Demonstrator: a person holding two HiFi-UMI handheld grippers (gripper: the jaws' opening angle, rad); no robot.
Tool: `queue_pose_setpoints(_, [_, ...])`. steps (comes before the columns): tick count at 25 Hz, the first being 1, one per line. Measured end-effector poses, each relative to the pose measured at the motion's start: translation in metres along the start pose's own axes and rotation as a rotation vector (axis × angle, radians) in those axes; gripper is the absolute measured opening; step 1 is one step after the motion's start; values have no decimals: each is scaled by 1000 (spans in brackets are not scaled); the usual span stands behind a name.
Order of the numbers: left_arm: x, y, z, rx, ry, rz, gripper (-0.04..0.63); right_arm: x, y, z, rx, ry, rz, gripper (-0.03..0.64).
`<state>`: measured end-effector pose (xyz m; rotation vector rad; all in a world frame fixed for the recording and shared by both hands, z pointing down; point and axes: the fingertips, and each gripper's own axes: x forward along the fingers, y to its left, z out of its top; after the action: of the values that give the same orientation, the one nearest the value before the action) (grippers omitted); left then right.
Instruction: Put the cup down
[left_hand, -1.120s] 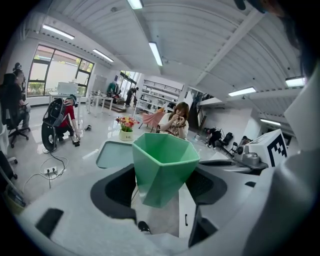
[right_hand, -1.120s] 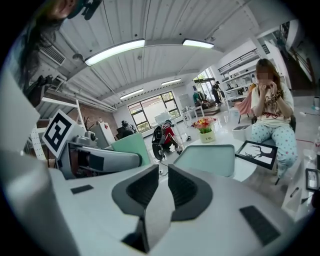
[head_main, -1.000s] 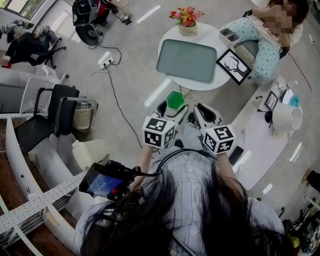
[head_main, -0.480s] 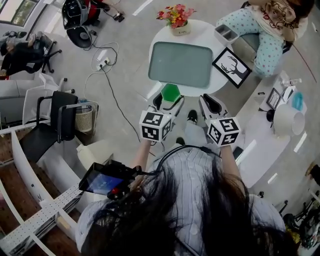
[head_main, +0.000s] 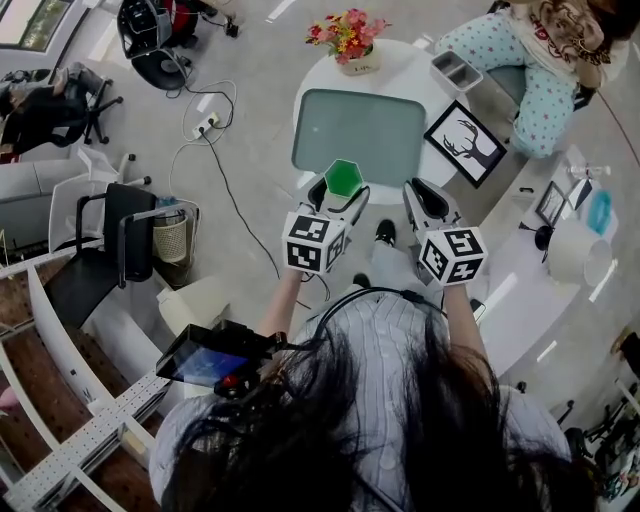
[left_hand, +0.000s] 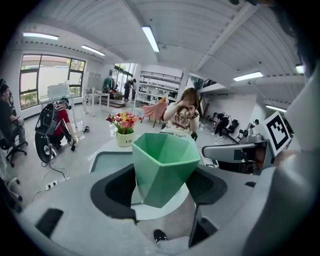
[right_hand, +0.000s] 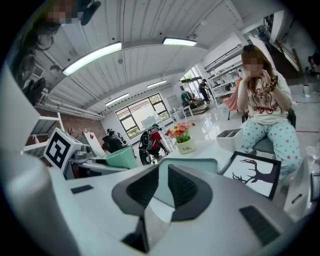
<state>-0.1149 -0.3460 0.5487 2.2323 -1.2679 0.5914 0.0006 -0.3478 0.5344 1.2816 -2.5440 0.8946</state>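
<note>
Head view puts the green faceted cup (head_main: 343, 177) between the wide-set jaws of the left claw (head_main: 338, 197). The pads press on its two sides and carry it clear of any surface. It sits roughly upright, mouth up, so its long axis runs top to bottom rather than along the jaws.

The relation that matters is straight ahead. The round white counter (head_main: 432, 78) lies at 12 o'clock from the left claw, and the cup hangs about at its near rim. The left gripper view agrees (counter edge under the cup's base, floor and a shoe nearer in). The grey-green tray (head_main: 372, 118) fills the middle of the counter and is the closest bare landing spot, I judge. Setting down should need a short reach toward 12 o'clock and then a descent.

The right claw (head_main: 427, 198) hangs at 3 o'clock of the left one, about as near the counter. Its jaws stand a narrow gap apart with nothing between them, so the job belongs to the left.

Counted: one cup, two claws, one counter and one tray. There is one flower pot (head_main: 347, 55) at the tray's 12 o'clock, one framed deer picture (head_main: 463, 140) at its 3 o'clock and one small grey box (head_main: 455, 70) at its 1 o'clock. One seated person (head_main: 540, 75) sits beyond the counter at 2 o'clock.
</note>
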Motion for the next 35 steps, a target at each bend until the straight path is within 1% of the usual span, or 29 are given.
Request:
queue_pose_setpoints(8, [51,17,19,43,-3,1,322,16,-19,6,20,15,12,72])
queue_pose_setpoints(12, [79,23,25,39,-26,4,322,24,-27,5,21,32,24,72])
queue_pose_setpoints(17, [119,34,22,39,-42,14,322,33,-34,-2,25,68,32,71])
queue_pose_setpoints(21, [147,38,23,52,-83,21,322,36,-37,-9,24,97,42,69])
queue_pose_setpoints(24, [165,44,21,53,-91,40,322,37,-40,-15,34,111,39,69])
queue_pose_setpoints(29, [189,58,15,13,-100,90,322,40,-43,-18,52,116,29,69])
queue_pose_setpoints(31, [196,62,14,19,-109,105,322,41,-46,-19,55,118,25,69])
queue_pose_setpoints(35, [207,65,10,59,-107,121,322,41,-55,-20,63,119,6,69])
